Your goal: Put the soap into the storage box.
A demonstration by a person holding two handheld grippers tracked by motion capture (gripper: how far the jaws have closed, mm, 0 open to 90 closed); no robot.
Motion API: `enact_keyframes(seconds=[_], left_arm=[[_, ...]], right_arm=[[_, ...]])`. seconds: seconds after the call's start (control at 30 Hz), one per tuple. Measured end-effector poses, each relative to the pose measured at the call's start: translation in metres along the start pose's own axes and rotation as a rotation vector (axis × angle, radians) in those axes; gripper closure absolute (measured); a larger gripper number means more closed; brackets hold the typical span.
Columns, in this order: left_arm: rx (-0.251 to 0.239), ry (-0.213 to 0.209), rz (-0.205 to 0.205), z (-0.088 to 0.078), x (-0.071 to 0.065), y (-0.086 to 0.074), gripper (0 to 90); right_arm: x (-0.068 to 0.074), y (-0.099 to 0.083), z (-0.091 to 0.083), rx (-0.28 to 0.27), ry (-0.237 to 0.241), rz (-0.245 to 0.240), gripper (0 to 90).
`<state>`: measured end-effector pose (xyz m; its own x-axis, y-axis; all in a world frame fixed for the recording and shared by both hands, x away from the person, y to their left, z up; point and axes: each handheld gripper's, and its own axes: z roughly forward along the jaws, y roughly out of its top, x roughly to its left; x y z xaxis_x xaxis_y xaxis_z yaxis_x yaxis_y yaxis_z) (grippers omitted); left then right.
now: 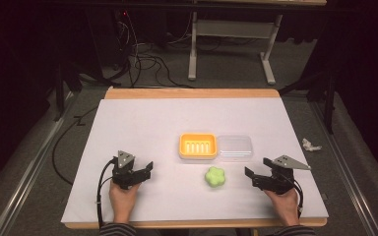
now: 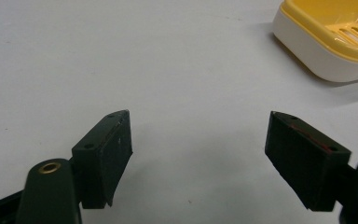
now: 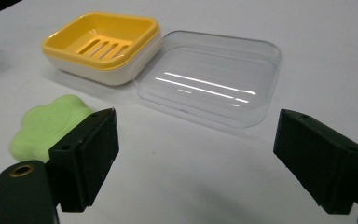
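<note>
We are looking at a yellow soap dish (image 3: 101,44) of smooth, glossy plastic, its lower shell cream-white. Beside it, a clear lid (image 3: 209,79) of shiny transparent plastic is catching bright streaks of light. The green soap (image 3: 49,126) is looking matt and waxy. The counter (image 1: 142,123) is showing a smooth, matt white sheet with a wooden edge.

Black grippers (image 1: 150,169) with grey triangular plates, black cables, striped sleeves.

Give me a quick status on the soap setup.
Both tools open, left tool and right tool empty. Green soap on table, outside yellow soap dish. Clear lid off. Path unobstructed.
</note>
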<state>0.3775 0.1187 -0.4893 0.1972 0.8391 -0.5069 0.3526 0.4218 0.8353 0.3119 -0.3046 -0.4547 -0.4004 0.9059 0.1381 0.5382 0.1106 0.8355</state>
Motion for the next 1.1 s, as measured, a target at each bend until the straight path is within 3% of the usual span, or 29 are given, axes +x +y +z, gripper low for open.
enact_keyframes(seconds=[0.13,0.5,1.1], left_arm=[[0.003,-0.003,0.006,-0.001,0.0,0.0,23.6],[-0.001,-0.004,0.011,-0.001,0.0,0.0,23.6],[0.003,-0.002,0.001,0.0,0.0,0.0,23.1]], right_arm=[[0.007,0.004,0.003,0.056,0.028,0.003,14.9],[0.038,0.011,0.014,0.137,0.1,-0.119,19.7],[0.074,0.02,0.034,0.232,0.141,-0.277,20.5]])
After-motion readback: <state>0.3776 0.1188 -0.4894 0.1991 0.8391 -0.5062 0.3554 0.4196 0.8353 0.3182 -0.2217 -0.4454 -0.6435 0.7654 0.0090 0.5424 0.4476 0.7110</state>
